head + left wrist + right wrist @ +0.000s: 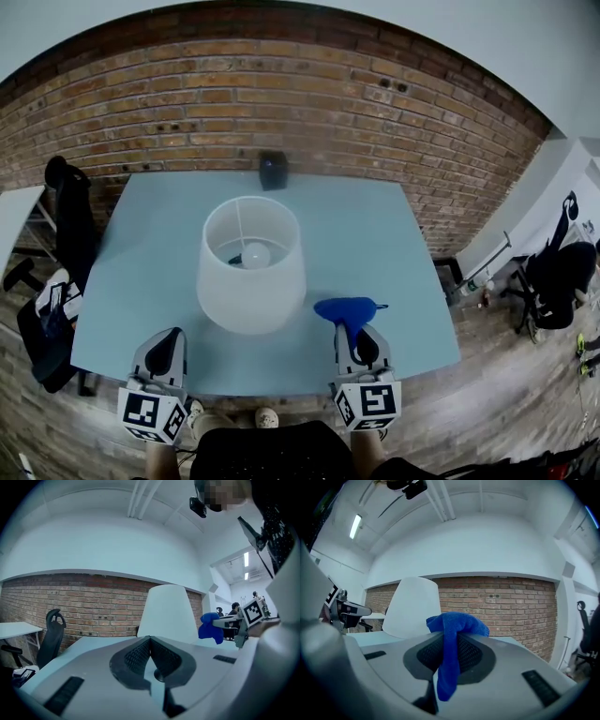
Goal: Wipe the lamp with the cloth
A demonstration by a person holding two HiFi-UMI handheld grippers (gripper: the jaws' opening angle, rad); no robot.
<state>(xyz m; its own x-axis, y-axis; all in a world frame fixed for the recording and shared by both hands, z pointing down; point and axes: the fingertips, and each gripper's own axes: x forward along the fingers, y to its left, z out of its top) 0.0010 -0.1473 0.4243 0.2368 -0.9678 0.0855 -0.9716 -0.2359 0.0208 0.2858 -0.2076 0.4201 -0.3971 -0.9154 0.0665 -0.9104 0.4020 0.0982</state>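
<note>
At the near edge of the tabletop the person holds both tools side by side, each pointing towards the far edge. The left claw sits at the near left corner. In the left gripper view its jaws are pressed together with nothing between them.

The right claw is over the near edge, right of the middle. It is clamped on the blue cloth. In the right gripper view the cloth bunches over the tips of the claw, and one end of it hangs down between the jaws. The left gripper view shows the same cloth as a blue wad just right of the lampshade.

The lamp stands upright near the middle of the tabletop, slightly left, ahead of and between the two claws. Its white shade is open at the top, with the bulb visible inside. The cloth is near the shade's lower right side but not touching it.

A small black object stands at the middle of the far edge. Behind it rises a brick wall. A black office chair stands off the left edge, and another chair is farther off to the right.
</note>
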